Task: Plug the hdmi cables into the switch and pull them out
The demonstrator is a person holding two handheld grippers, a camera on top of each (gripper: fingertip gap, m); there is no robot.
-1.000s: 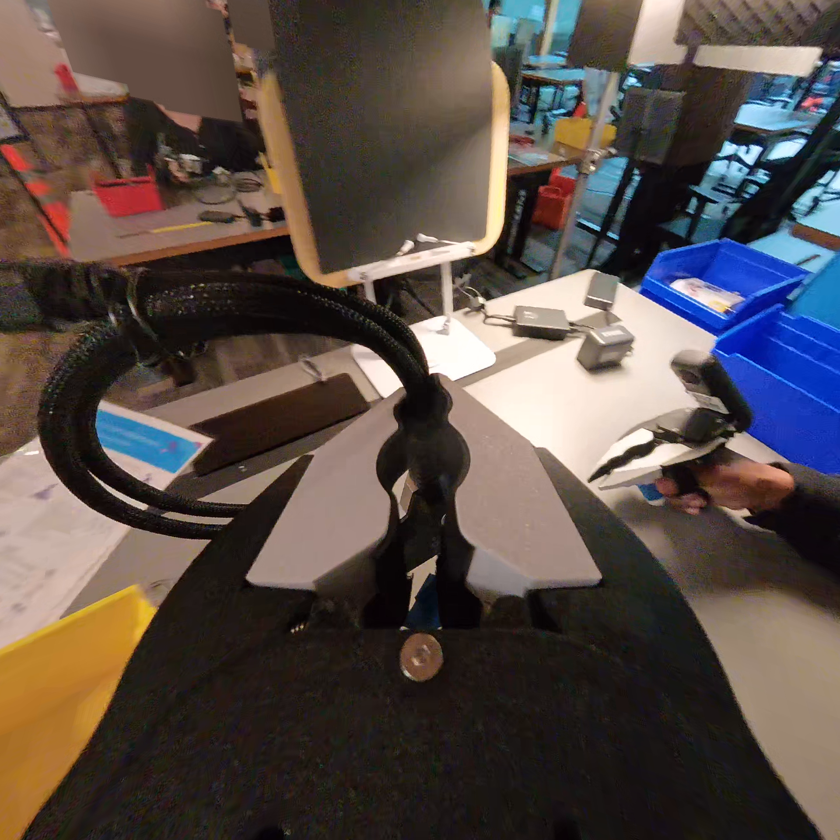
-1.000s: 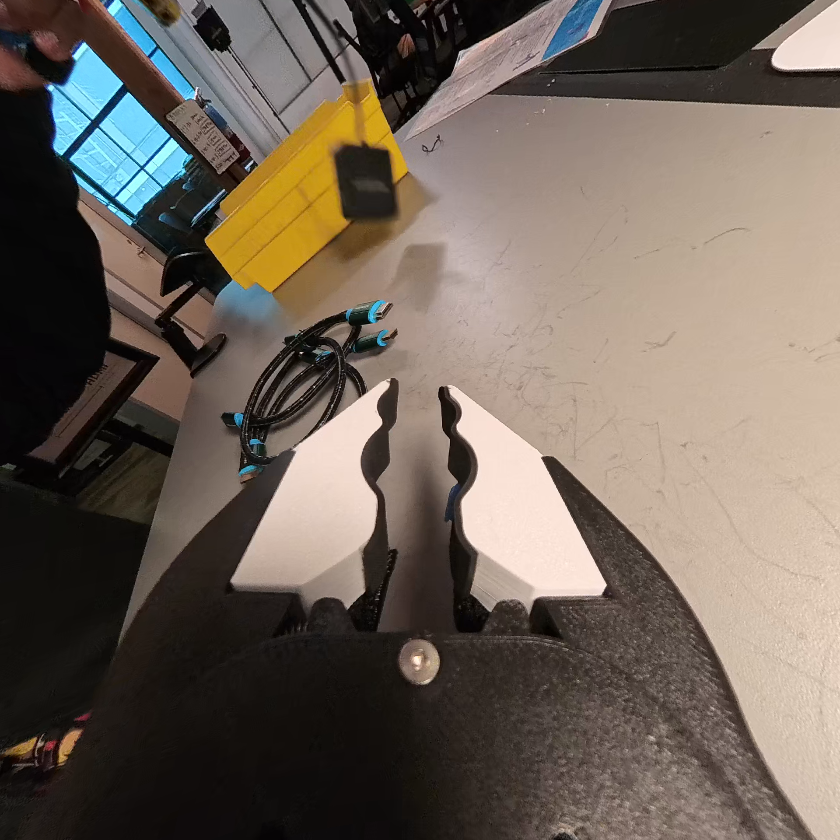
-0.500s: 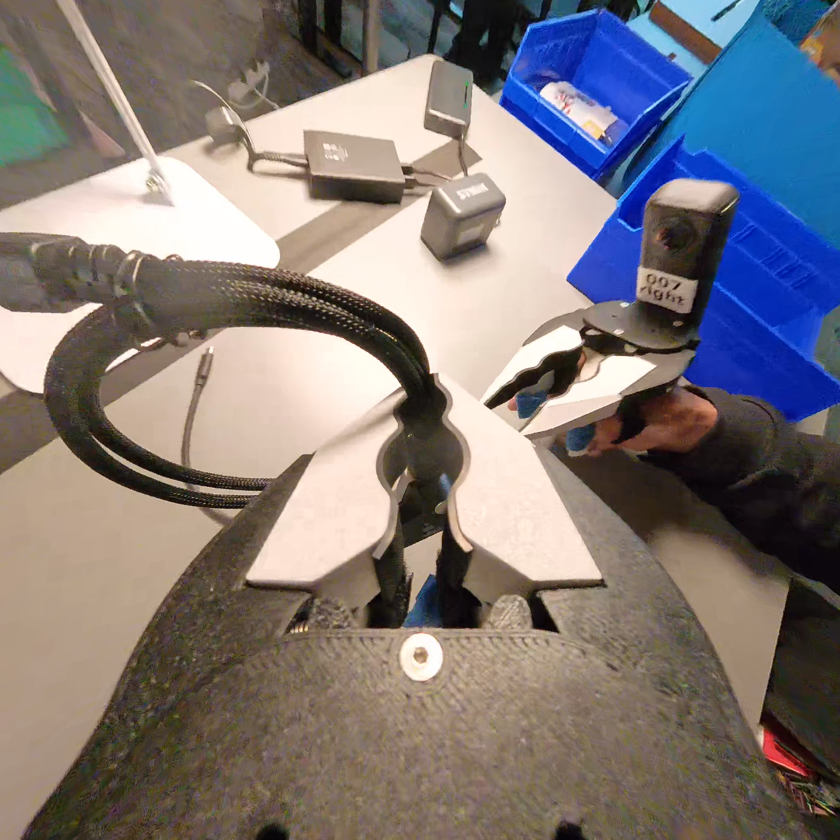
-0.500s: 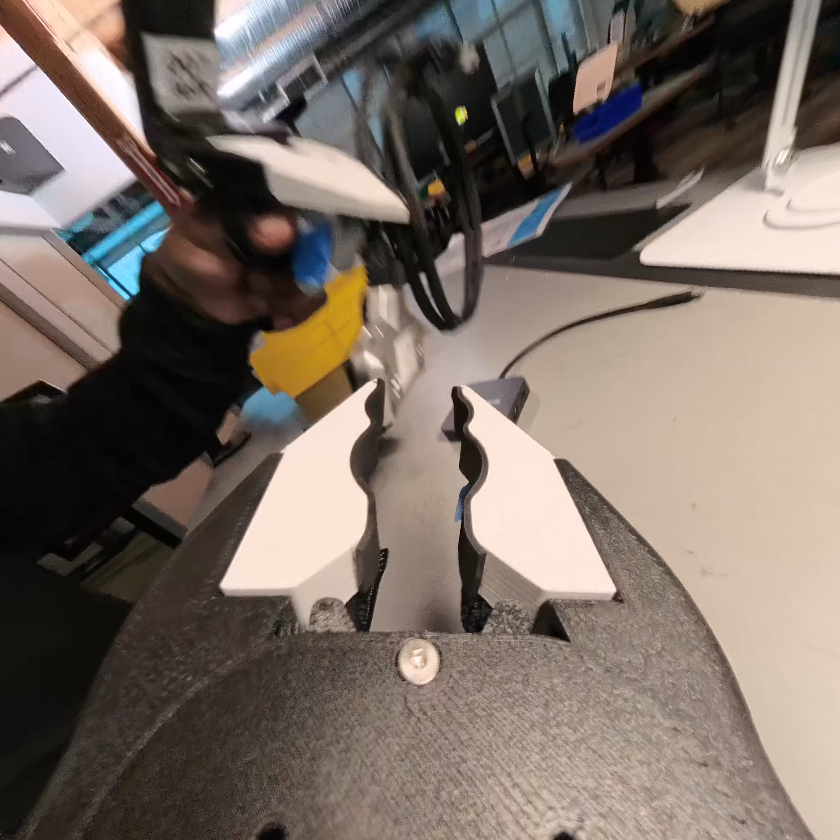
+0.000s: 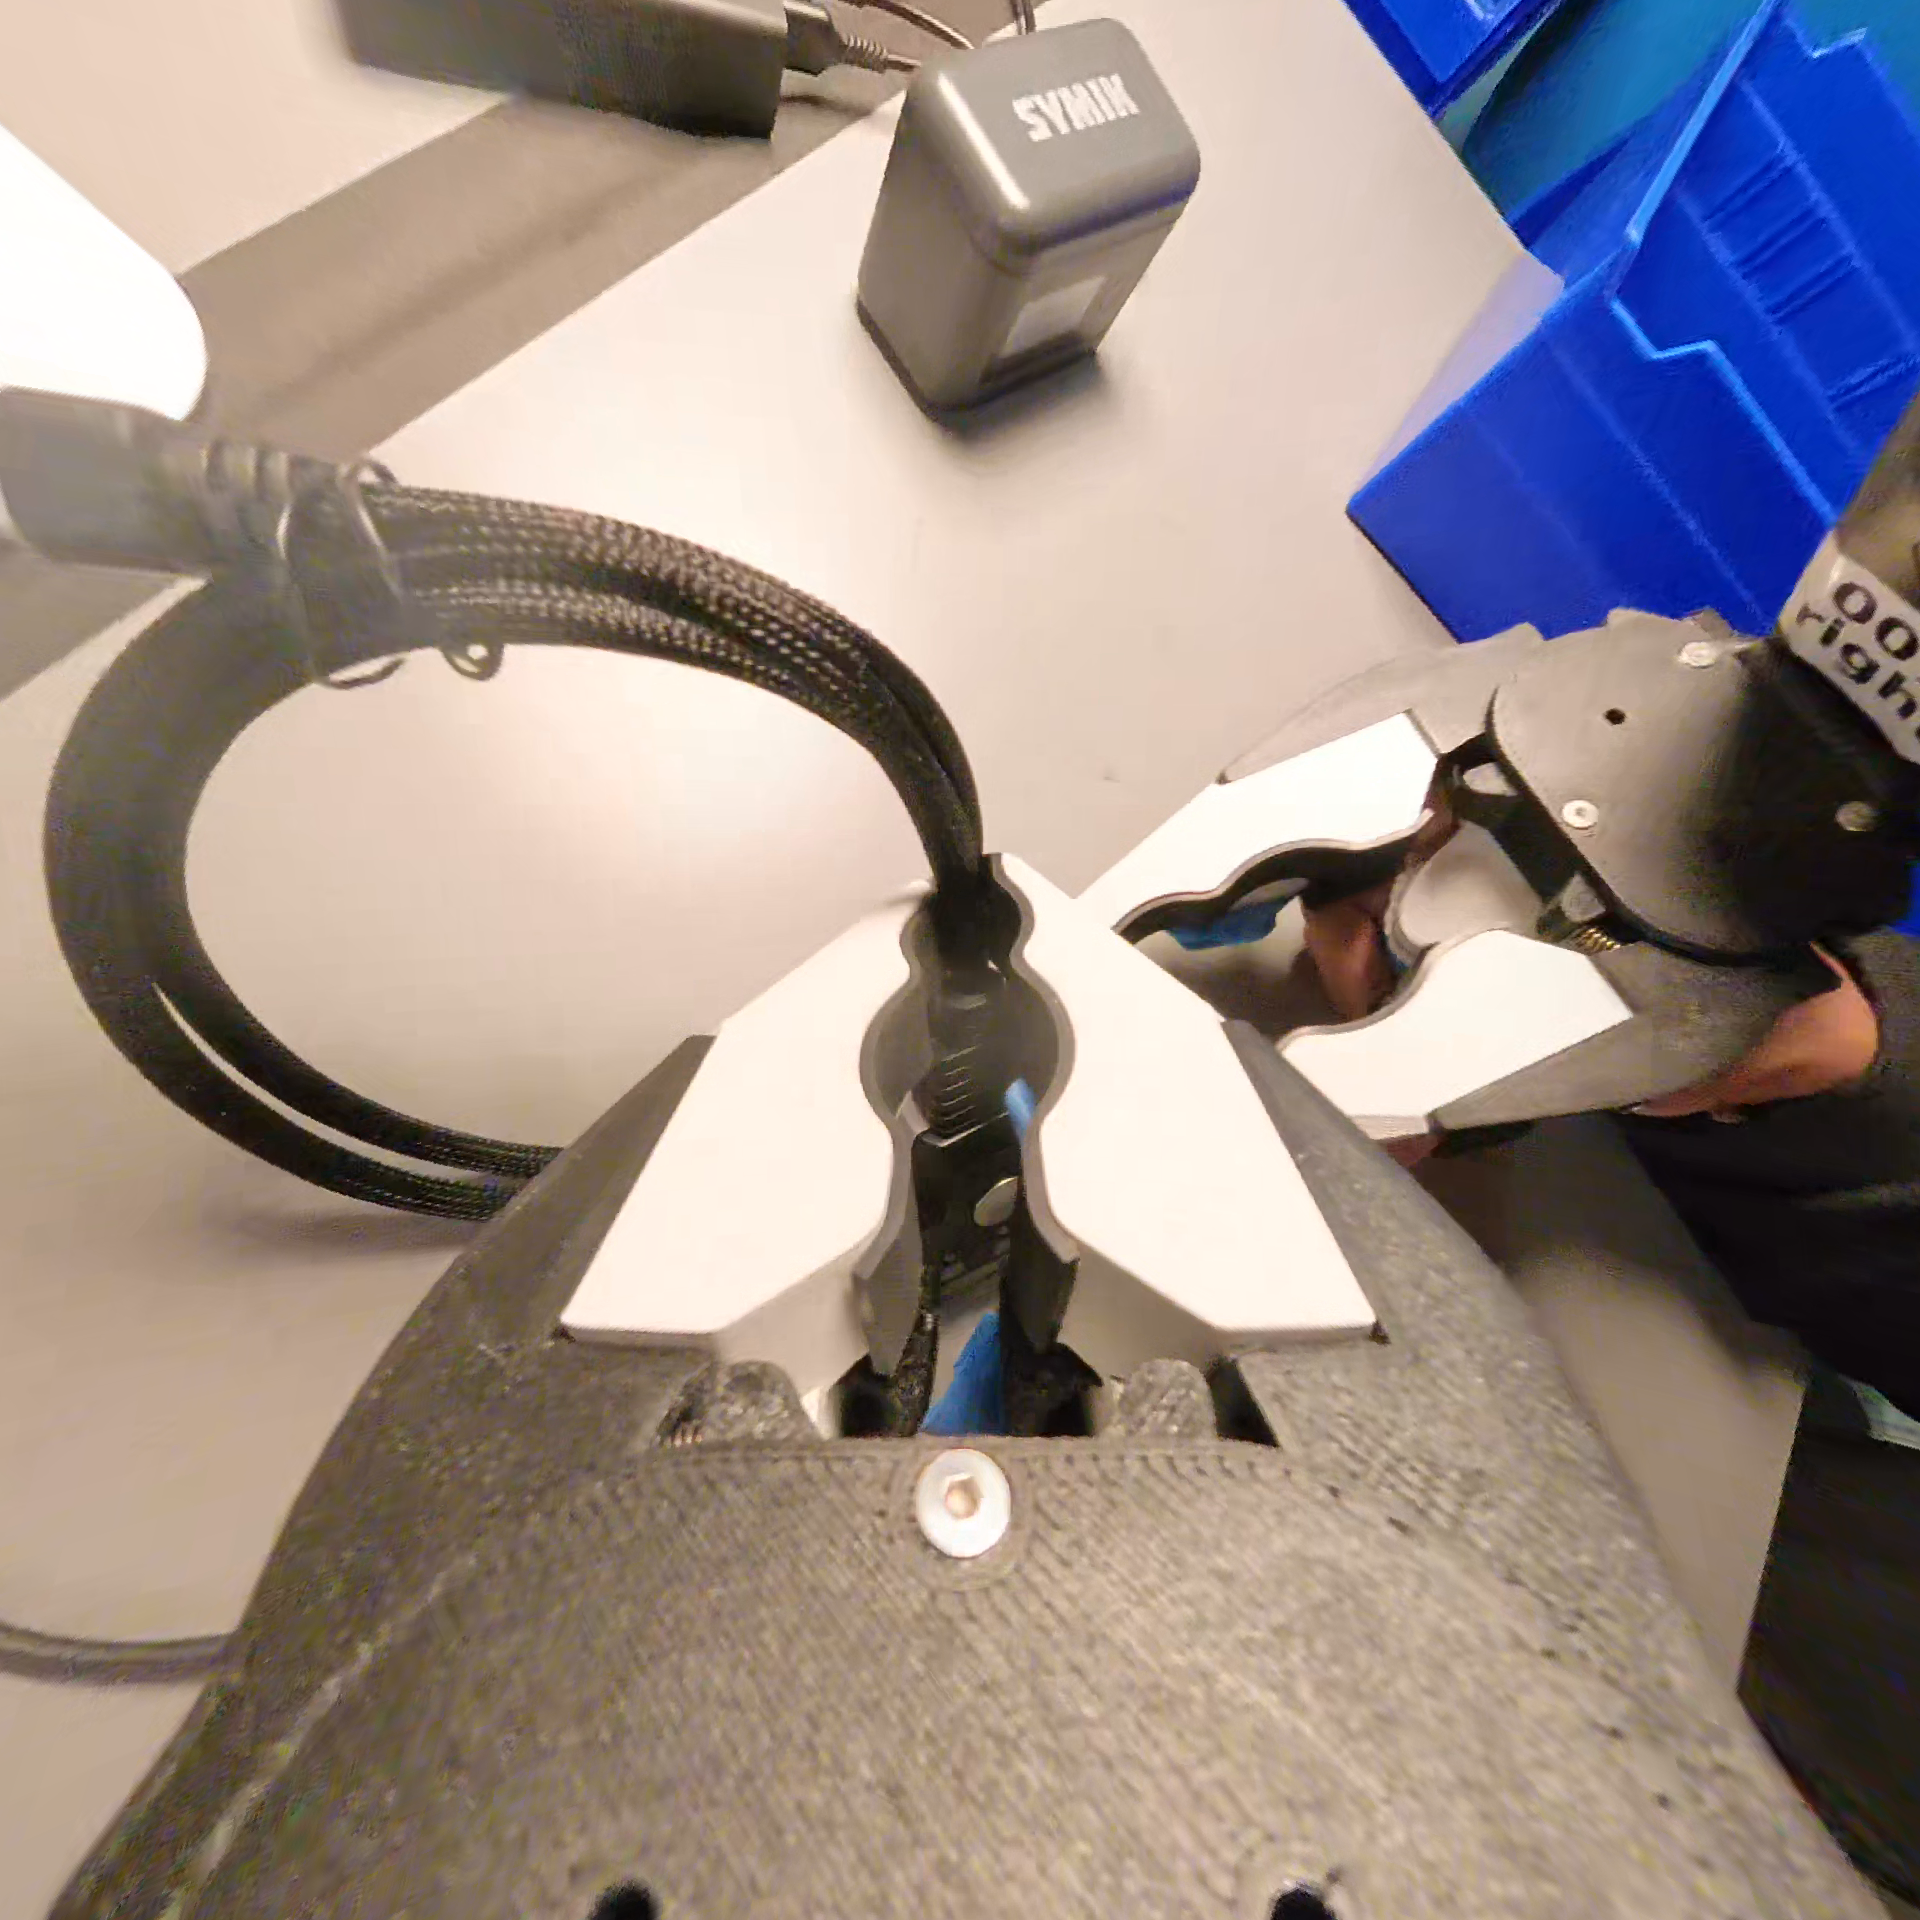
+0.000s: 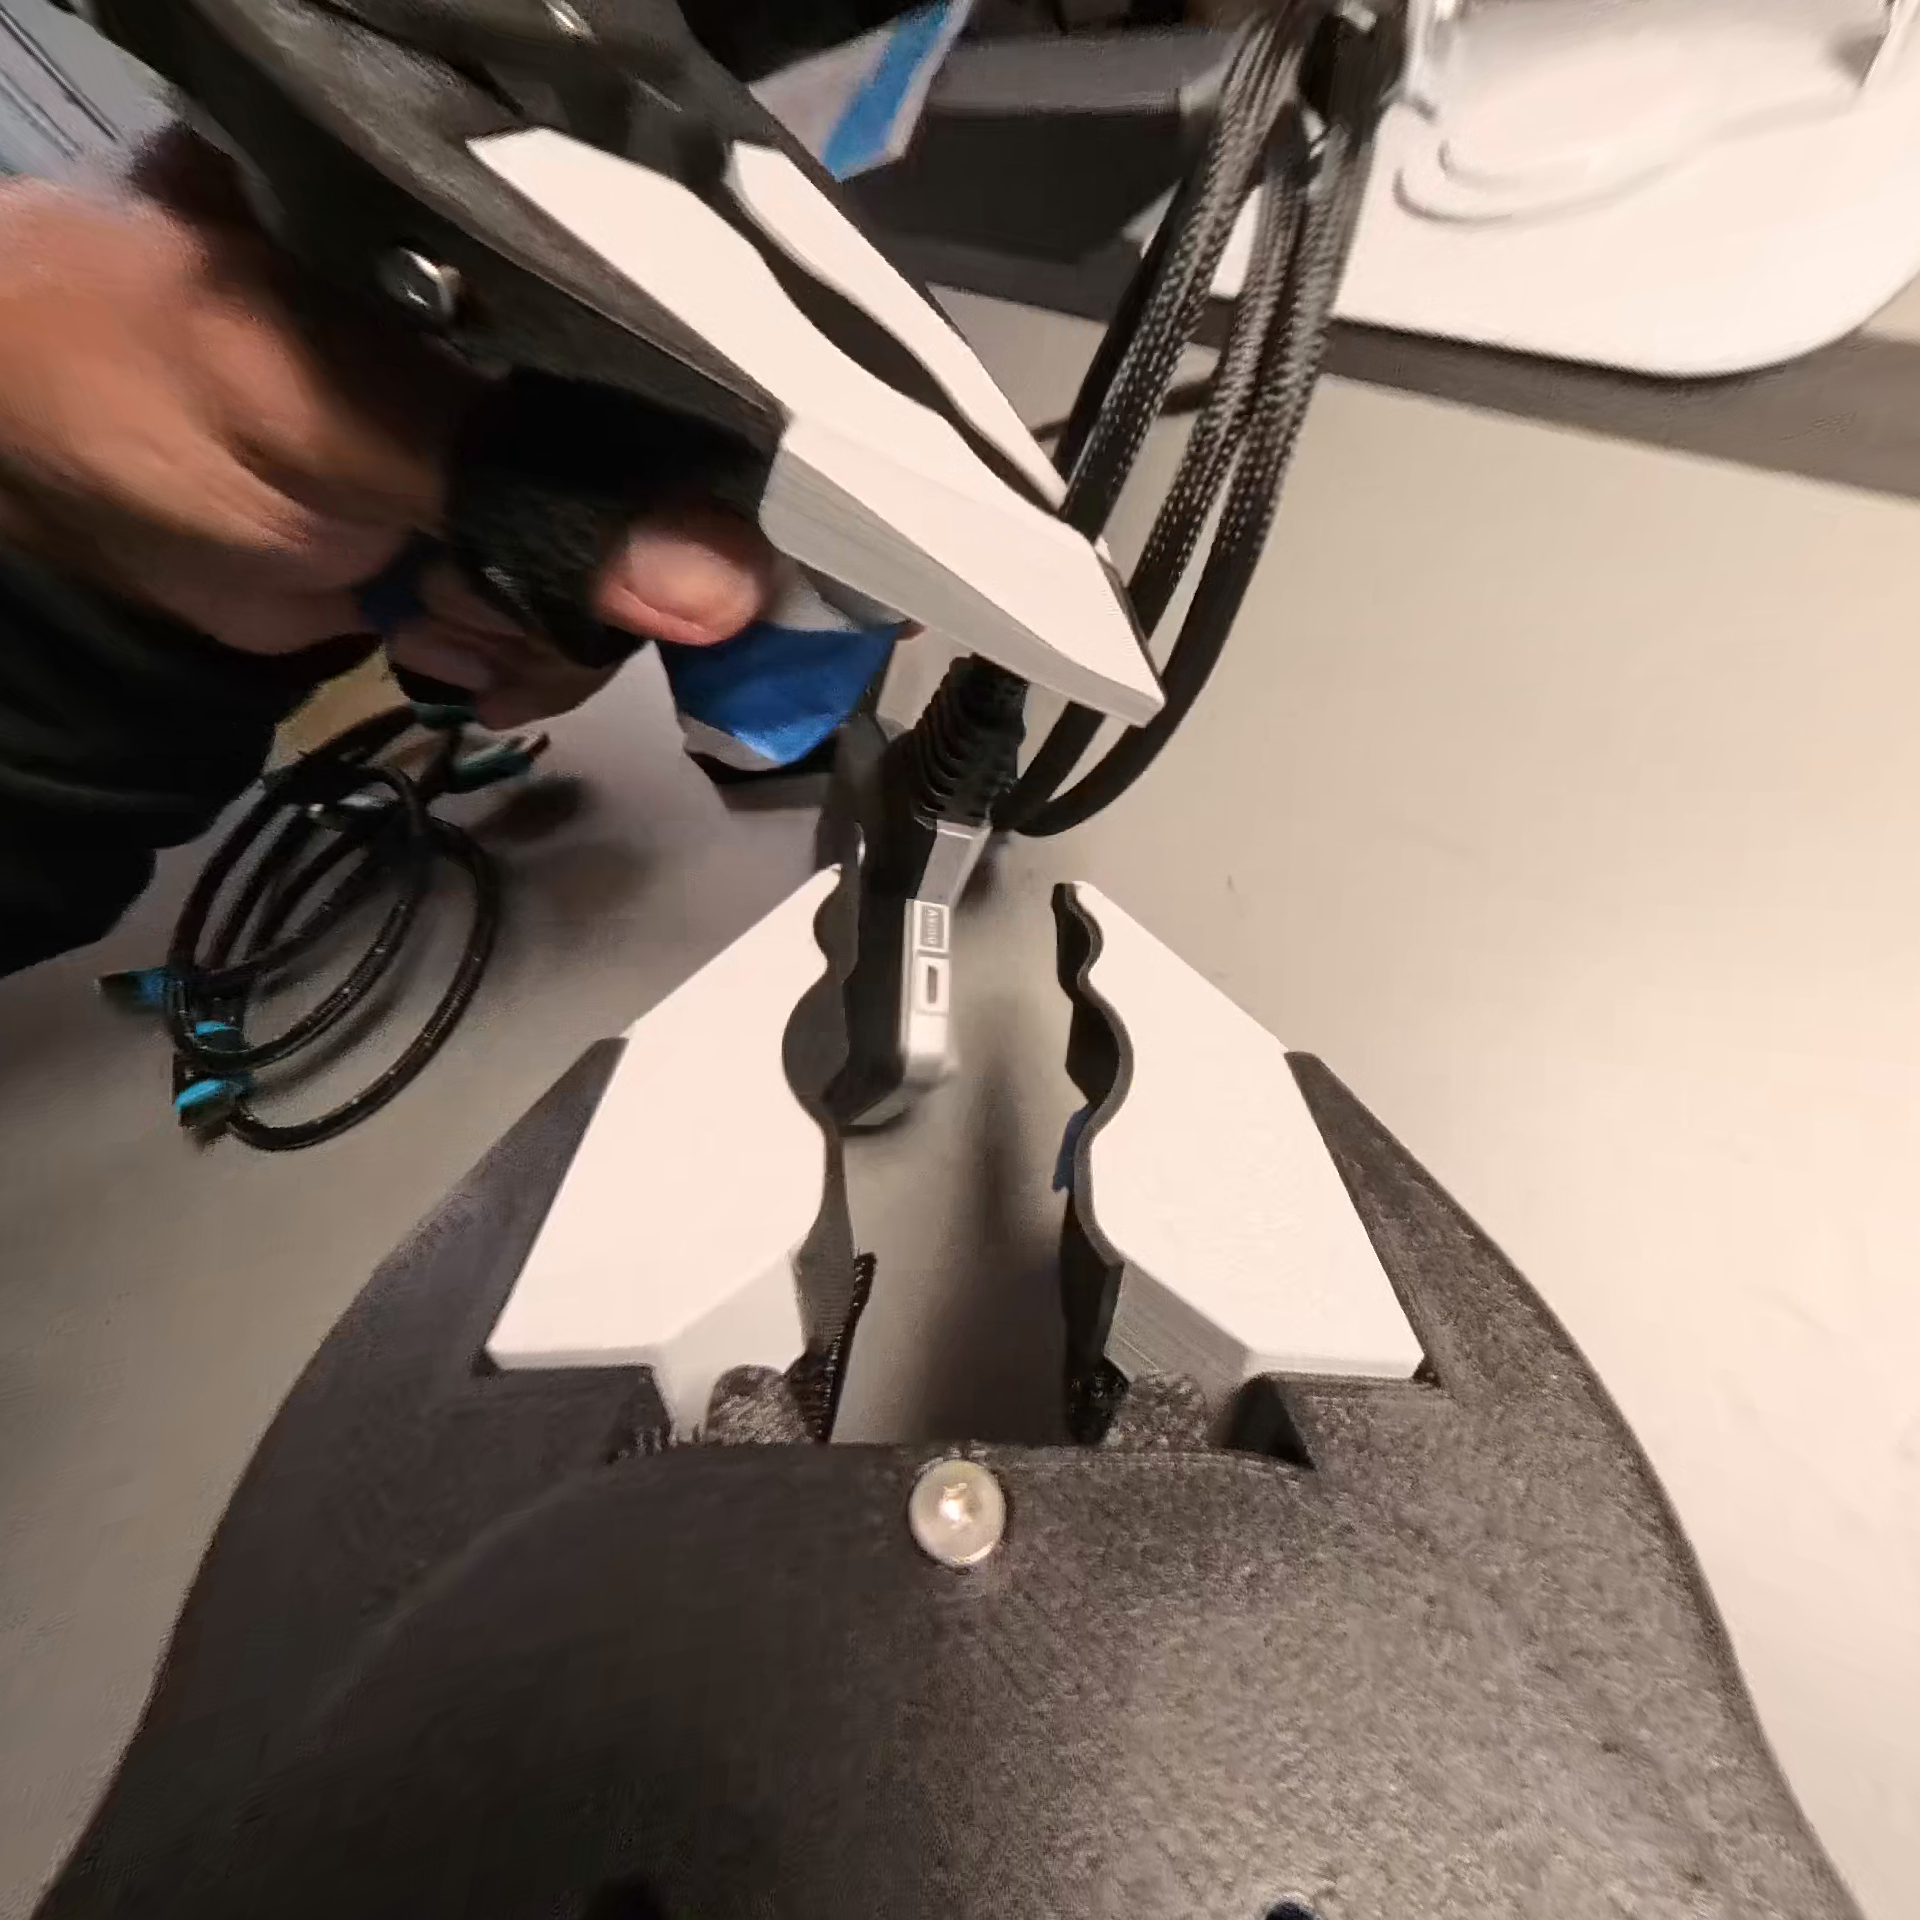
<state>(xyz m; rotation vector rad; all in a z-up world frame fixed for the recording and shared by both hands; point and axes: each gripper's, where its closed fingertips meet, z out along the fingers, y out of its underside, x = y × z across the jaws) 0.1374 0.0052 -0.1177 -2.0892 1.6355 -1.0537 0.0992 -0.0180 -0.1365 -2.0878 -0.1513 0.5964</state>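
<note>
My left gripper (image 5: 977, 883) is shut on a coiled black braided cable (image 5: 623, 582) just above its strain relief. A thin black and silver switch (image 6: 914, 997) hangs from that cable. In the right wrist view the left gripper (image 6: 1101, 592) points down from the upper left, held by a hand. My right gripper (image 6: 951, 894) is open, and the hanging switch sits between its fingers, closer to the left finger (image 6: 707, 1091). It also shows in the left wrist view (image 5: 1184, 966), right of my left gripper. A bundle of HDMI cables (image 6: 322, 914) with blue plugs lies on the grey table at the left.
A grey charger block (image 5: 1023, 208) and a flat black box (image 5: 582, 52) stand at the far side. Blue bins (image 5: 1714, 364) line the right edge. A white lamp base (image 6: 1662, 187) sits at the back. A thin black cable (image 5: 104, 1647) runs along the table at the left. Across from one pair of fingers to the other is roughly 5 cm. The left tips stand about 15 cm off the grey charger block (image 5: 1023, 208).
My left gripper has tilted down toward the table with the cable still in it. My right gripper has swung round and closed in, so the hanging switch now sits between its open fingers.
</note>
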